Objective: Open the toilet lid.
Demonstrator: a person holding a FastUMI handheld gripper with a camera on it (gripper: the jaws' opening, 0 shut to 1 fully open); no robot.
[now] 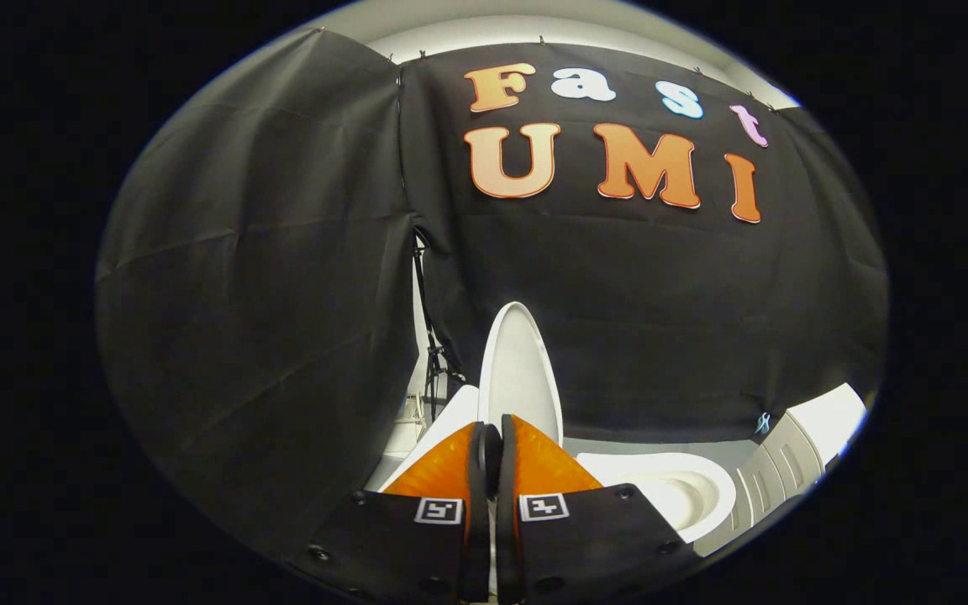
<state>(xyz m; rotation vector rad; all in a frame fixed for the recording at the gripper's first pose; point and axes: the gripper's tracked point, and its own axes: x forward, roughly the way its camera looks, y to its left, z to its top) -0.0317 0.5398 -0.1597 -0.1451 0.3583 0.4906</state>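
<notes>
The white toilet lid [520,370] stands raised, rising as a narrow oval just beyond my fingertips. My gripper [492,433] is shut on the lid's near edge, and a strip of white shows in the thin gap between the fingers. To the right of the fingers lies the open white bowl with its seat rim [707,479]. Beyond the bowl, further right, is the ribbed white tank [795,449]. The lid's lower part is hidden behind my fingers.
Black cloth walls close the booth on the left and behind the toilet. A thin black stand with cables [432,353] rises at the seam of the cloths, left of the lid. Pale floor [404,424] shows below it.
</notes>
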